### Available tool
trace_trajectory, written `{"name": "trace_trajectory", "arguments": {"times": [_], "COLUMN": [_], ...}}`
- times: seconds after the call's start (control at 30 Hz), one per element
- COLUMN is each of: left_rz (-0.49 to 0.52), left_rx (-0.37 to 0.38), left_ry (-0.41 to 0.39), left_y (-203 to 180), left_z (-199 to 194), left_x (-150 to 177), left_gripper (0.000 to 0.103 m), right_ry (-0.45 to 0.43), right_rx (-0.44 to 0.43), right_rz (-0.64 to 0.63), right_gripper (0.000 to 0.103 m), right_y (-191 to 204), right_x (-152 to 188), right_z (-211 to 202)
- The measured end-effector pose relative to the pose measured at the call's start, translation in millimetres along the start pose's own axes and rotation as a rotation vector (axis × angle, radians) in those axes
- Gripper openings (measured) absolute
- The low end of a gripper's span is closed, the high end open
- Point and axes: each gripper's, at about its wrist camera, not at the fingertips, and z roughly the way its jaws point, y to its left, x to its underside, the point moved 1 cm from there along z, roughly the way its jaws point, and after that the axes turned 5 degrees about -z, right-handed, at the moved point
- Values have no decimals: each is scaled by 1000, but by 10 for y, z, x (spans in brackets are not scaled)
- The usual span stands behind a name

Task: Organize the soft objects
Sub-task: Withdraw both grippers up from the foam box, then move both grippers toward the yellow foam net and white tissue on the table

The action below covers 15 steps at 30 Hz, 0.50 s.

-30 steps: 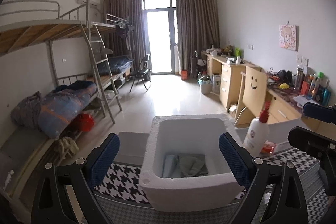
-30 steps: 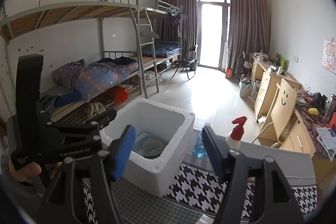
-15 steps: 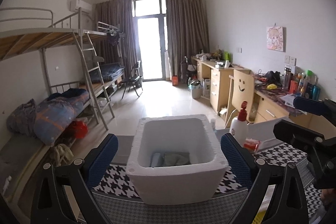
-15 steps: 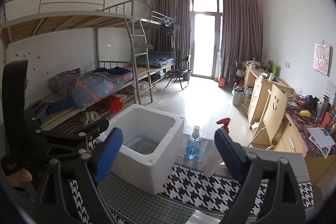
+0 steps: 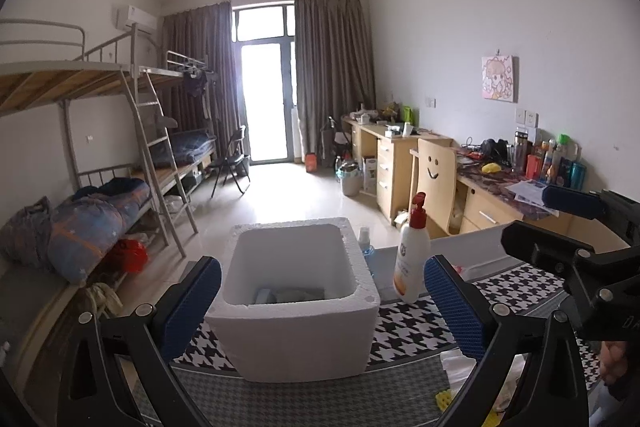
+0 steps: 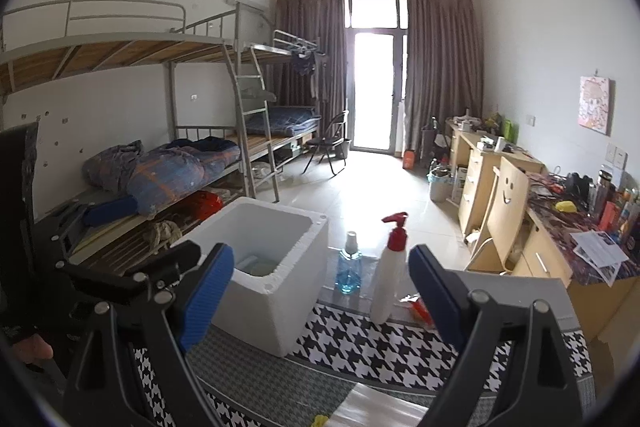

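Folded cloth (image 5: 289,295) lies at the bottom of the white foam box (image 5: 296,331), which stands on the houndstooth mat (image 5: 416,323). The left gripper (image 5: 320,311) hangs near the box's front wall, its blue pads wide apart on either side of it, touching nothing; the cloth sits beyond and below the jaws. The right gripper (image 6: 320,291) is off to the right, jaws spread wide and empty after just opening further, with the box's right corner, a blue spray bottle (image 6: 349,269) and a white pump bottle (image 6: 387,275) showing between its pads, farther off.
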Motion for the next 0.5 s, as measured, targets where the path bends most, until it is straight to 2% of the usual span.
{"name": "trace_trajectory", "arguments": {"times": [0.5], "left_rz": [3], "left_rx": [64], "left_ry": [22], "left_y": [-199], "left_z": [-135], "left_x": [246], "left_gripper": [102], "right_ry": [-10], "right_rx": [65], "right_rz": [24], "right_gripper": [92], "right_y": [-137], "right_x": [184], "right_z": [-248]}}
